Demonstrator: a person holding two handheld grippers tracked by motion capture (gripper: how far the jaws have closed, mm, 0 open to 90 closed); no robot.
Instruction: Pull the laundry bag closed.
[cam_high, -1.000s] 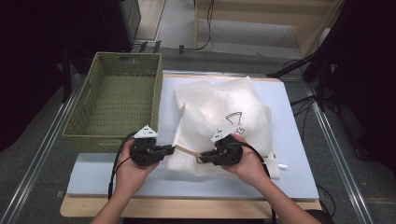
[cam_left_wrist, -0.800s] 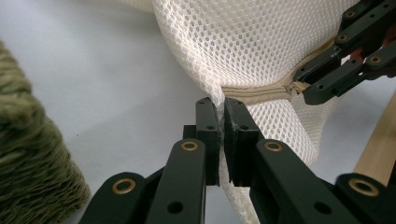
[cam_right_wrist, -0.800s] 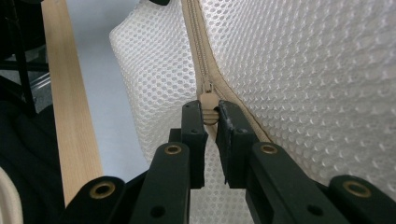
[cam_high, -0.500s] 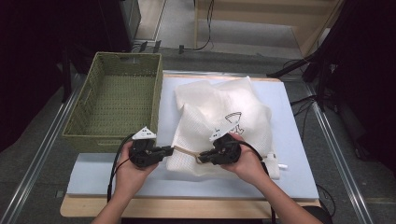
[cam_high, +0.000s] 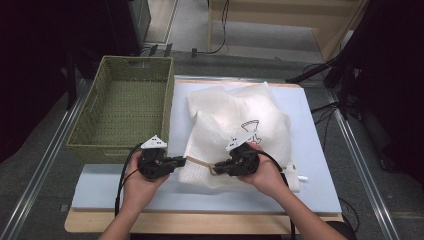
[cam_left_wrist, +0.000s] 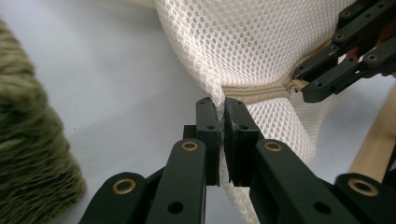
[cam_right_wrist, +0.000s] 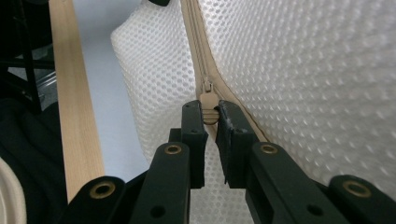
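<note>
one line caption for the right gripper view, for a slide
Right gripper shut on the beige zipper pull of a white mesh bag.

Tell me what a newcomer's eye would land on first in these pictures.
First, the white mesh bag spread mid-table on the pale blue mat. At its near edge the left gripper pinches the mesh at the corner by the beige zipper's end, while the right gripper clamps the zipper pull. A green woven basket sits to the bag's left.
</note>
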